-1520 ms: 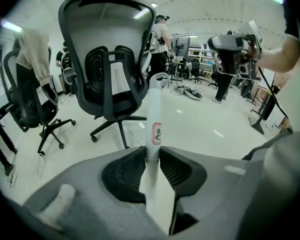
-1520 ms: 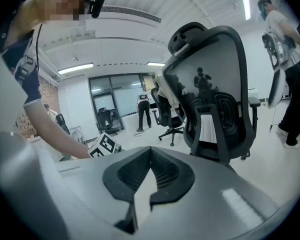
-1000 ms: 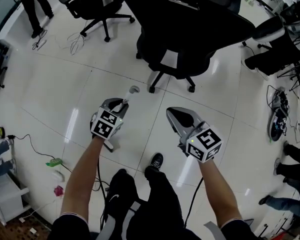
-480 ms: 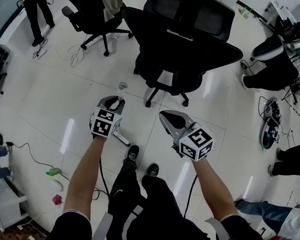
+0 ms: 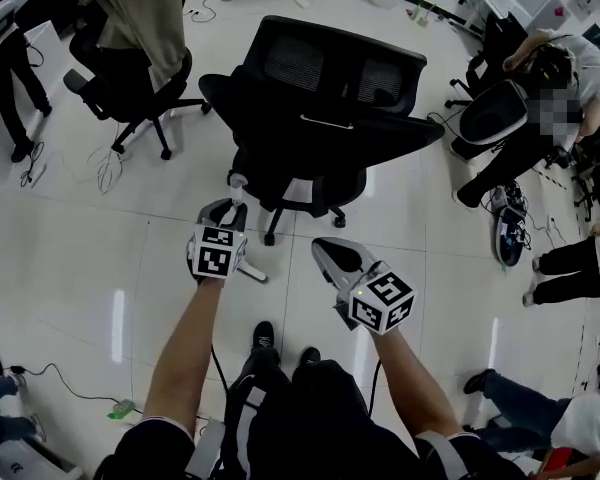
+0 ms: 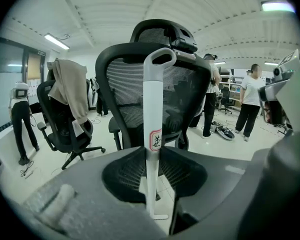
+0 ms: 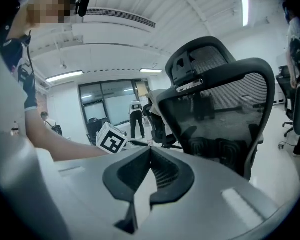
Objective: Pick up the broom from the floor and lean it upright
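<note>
Broom (image 6: 152, 109), a white handle with a loop at its top, stands nearly upright, clamped between the fingers of the left gripper (image 6: 152, 151). The right gripper (image 7: 149, 151) beside it has its fingers pressed together on nothing. Just beyond both stands a black mesh office chair (image 5: 310, 98) on the glossy white tile floor (image 5: 70, 248), with a second chair (image 5: 130, 68) draped in a beige garment at the left, loose cables (image 5: 108, 168) near it, and people (image 5: 510, 148) along the right side of the room.
</note>
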`<act>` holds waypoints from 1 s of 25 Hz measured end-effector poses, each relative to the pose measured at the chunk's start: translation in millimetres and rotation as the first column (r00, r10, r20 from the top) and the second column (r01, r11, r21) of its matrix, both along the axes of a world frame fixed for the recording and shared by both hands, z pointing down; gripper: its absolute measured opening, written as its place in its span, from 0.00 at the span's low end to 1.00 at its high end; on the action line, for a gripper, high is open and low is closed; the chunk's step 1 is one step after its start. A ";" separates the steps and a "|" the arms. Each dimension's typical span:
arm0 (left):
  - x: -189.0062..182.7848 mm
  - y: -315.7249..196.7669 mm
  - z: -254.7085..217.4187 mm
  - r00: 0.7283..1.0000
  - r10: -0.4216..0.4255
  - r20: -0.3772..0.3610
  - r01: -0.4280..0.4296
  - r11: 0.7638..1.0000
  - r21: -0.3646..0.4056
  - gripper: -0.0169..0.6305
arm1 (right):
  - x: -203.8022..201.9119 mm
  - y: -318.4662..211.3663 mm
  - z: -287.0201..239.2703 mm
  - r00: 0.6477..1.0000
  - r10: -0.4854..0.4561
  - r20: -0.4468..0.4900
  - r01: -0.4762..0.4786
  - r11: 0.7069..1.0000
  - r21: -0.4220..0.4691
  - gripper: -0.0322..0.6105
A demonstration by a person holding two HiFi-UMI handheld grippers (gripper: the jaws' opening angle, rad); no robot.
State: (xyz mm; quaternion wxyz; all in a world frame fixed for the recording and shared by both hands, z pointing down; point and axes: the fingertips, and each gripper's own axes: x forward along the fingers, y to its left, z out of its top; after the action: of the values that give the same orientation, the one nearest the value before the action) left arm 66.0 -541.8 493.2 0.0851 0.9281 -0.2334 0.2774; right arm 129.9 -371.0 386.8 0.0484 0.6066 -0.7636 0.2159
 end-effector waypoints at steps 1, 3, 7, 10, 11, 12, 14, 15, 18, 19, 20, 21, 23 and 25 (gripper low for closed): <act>9.1 -5.9 1.2 1.000 0.012 -0.001 -0.012 1.000 0.001 0.17 | 3.3 -1.2 -1.8 1.000 0.023 -0.008 -0.023 1.000 0.001 0.06; 26.6 -15.4 2.2 1.000 0.030 -0.002 -0.030 1.000 0.004 0.17 | 9.1 -2.4 -4.1 0.998 0.057 -0.024 -0.057 0.998 -0.001 0.06; 57.1 -26.4 4.3 0.998 0.060 0.011 -0.060 0.998 0.003 0.17 | 25.6 -1.9 -5.1 0.994 0.105 -0.037 -0.106 0.994 -0.006 0.06; 76.2 -33.8 10.8 0.997 0.069 0.019 -0.069 0.998 -0.003 0.17 | 43.1 -3.2 -1.7 0.991 0.128 -0.025 -0.129 0.992 -0.003 0.06; 82.6 -37.7 11.4 0.997 0.067 0.025 -0.067 0.998 -0.004 0.17 | 50.2 -5.2 -1.1 0.991 0.130 -0.022 -0.130 0.992 -0.001 0.06; 89.3 -42.0 11.3 0.998 0.062 0.030 -0.062 0.998 -0.007 0.17 | 57.5 -8.2 -1.4 0.992 0.128 -0.018 -0.128 0.992 0.002 0.06; 100.3 -47.7 12.6 0.998 0.047 0.040 -0.047 0.999 -0.024 0.17 | 70.0 -14.0 -2.0 0.993 0.115 -0.007 -0.115 0.993 0.006 0.06; 104.3 -49.1 13.5 0.998 0.042 0.045 -0.040 0.999 -0.031 0.17 | 74.7 -16.2 -1.7 0.994 0.105 0.000 -0.105 0.994 0.007 0.06; 114.3 -55.7 15.7 0.999 0.028 0.046 -0.027 0.999 -0.023 0.17 | 87.6 -24.0 -0.2 0.997 0.069 0.017 -0.069 0.997 0.016 0.06; 118.4 -57.8 16.8 0.999 0.021 0.040 -0.020 1.000 -0.020 0.17 | 92.5 -26.7 0.5 0.998 0.056 0.019 -0.057 0.998 0.018 0.06; 123.1 -59.7 18.0 0.999 0.014 0.035 -0.013 1.000 -0.018 0.17 | 97.7 -29.0 1.2 0.999 0.045 0.019 -0.046 0.999 0.020 0.06; 127.9 -61.6 19.2 1.000 0.006 0.029 -0.006 1.000 -0.015 0.17 | 102.7 -31.1 1.7 0.999 0.035 0.019 -0.036 0.999 0.021 0.06; 135.6 -66.0 21.3 1.000 -0.008 0.023 0.008 1.000 -0.010 0.17 | 110.7 -34.6 2.4 0.999 0.018 0.026 -0.018 1.000 0.023 0.06; 139.0 -69.8 22.7 0.999 -0.019 0.025 0.019 1.000 -0.009 0.18 | 114.6 -37.4 4.0 0.999 -0.002 0.044 0.001 1.000 0.024 0.06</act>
State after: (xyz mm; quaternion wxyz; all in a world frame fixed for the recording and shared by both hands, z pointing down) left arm 205.1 -611.5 515.9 0.0892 0.9218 -0.2420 0.2895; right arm 244.5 -408.3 390.8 0.0242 0.6015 -0.7676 0.2200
